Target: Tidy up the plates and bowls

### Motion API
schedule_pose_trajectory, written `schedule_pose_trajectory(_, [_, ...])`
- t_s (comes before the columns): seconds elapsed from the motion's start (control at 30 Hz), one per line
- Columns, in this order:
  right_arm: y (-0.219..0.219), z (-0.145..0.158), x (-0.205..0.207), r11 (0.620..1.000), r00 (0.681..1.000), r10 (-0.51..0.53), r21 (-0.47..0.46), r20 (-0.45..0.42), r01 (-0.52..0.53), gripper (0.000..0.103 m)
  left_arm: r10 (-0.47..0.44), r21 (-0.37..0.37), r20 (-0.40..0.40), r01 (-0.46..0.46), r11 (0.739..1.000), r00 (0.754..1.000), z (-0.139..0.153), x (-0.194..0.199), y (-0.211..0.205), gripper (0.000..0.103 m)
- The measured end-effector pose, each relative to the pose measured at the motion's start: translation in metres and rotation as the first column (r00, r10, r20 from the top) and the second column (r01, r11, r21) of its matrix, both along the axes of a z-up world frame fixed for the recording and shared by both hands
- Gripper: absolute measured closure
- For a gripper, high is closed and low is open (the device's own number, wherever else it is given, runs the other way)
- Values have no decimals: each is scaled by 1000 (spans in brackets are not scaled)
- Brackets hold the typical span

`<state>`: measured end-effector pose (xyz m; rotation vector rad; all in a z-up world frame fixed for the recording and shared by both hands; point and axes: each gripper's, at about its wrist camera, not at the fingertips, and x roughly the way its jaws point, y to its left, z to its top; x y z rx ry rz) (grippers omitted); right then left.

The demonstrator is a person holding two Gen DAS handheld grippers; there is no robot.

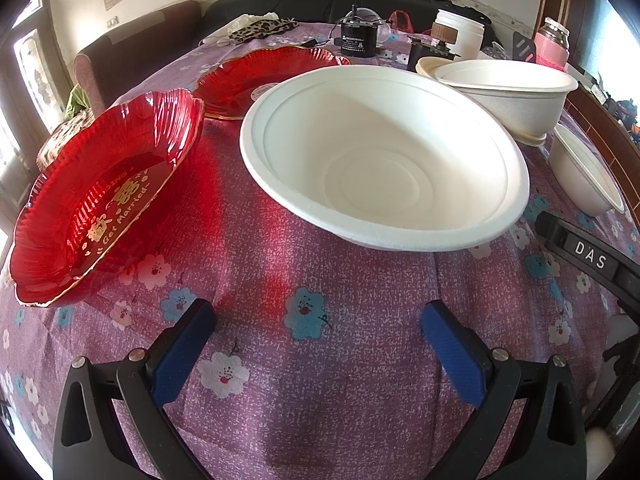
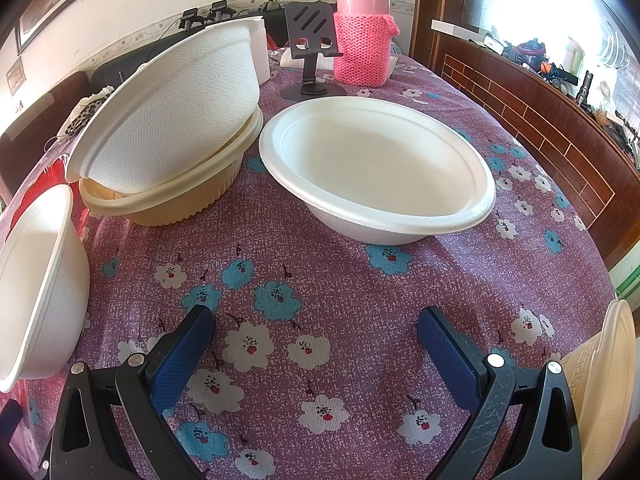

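A wide white bowl [image 1: 384, 160] stands on the flowered tablecloth just ahead of my left gripper [image 1: 318, 320], which is open and holds nothing. Left of it lies a red glass plate [image 1: 104, 204] with gold lettering, and a second red plate [image 1: 264, 76] lies behind. In the right wrist view my right gripper [image 2: 316, 320] is open and empty, short of another white bowl [image 2: 376, 168]. A deep white bowl [image 2: 172, 120] sits tilted inside a cream bowl [image 2: 180, 200] at the back left. The wide white bowl [image 2: 36, 280] shows at the left edge.
A pink knit-covered flask [image 2: 362, 28] and a black phone stand [image 2: 310, 44] stand at the table's far end. Another cream bowl [image 2: 604, 380] is at the lower right. A black device [image 1: 354, 40] and a white jar [image 1: 460, 36] crowd the back. A wooden ledge [image 2: 540, 120] borders the right.
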<state>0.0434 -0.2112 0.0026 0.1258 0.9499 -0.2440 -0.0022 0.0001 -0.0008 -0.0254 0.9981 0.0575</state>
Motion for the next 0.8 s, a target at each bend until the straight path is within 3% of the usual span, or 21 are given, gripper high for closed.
schedule_pose_trajectory(0.17, [-3,0,2,999,999,36,20,0,-36,1,-117,-17,-67,116,993,991,3,-1,4,0])
schedule_pose_trajectory(0.4, [-15,6,-1,989,996,89,119,-27,-85,1,-149,0,-52,149,989,988,2,-8,2,0])
schedule_pose_trajectory(0.53, [1,2,0,996,991,87,23,-100,-85,1,-143,6,-50,143,990,989,1,-10,1,0])
schedule_pose_trajectory(0.63, [5,1,-3,999,996,38,22,-83,-37,1,-150,7,-53,151,989,987,1,-10,0,0])
schedule_pose_trajectory(0.73, [6,2,-5,1000,996,5,25,-86,-3,1,-195,-34,-64,193,981,979,4,-12,3,0])
schedule_pose_trajectory(0.8, [8,5,-9,999,997,7,44,-80,-3,1,-194,-125,-49,187,974,980,13,-20,15,0])
